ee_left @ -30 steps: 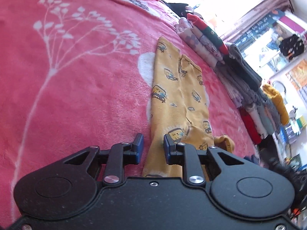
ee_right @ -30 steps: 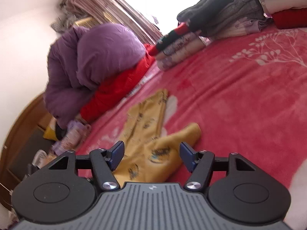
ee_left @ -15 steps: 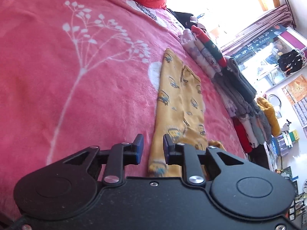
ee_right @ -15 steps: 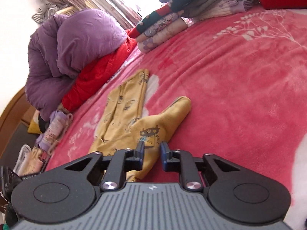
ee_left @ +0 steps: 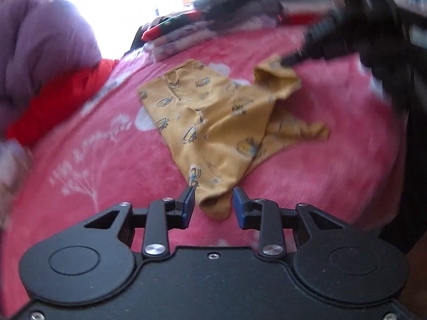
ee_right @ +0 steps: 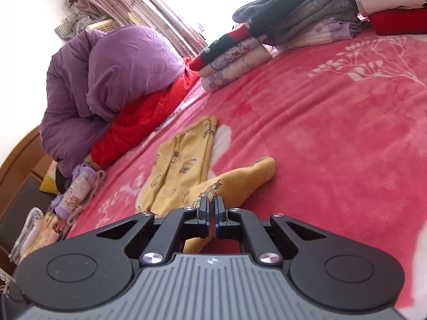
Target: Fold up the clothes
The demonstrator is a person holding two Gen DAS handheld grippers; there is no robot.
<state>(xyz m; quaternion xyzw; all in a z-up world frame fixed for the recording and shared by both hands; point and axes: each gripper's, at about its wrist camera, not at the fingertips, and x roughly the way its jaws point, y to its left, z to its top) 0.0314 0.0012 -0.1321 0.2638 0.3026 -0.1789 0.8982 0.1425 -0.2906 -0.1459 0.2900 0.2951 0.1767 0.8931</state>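
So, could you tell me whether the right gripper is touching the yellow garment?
Touching. In the right wrist view the right gripper has its jaws nearly closed, pinching a fold of the yellow garment.

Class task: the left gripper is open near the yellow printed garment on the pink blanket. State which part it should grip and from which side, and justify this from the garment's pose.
Grip the bunched end of the yellow garment, coming in low from the near side. That end already lies between the open left gripper fingers and stands up from the pink blanket, while the right gripper pinches another corner.
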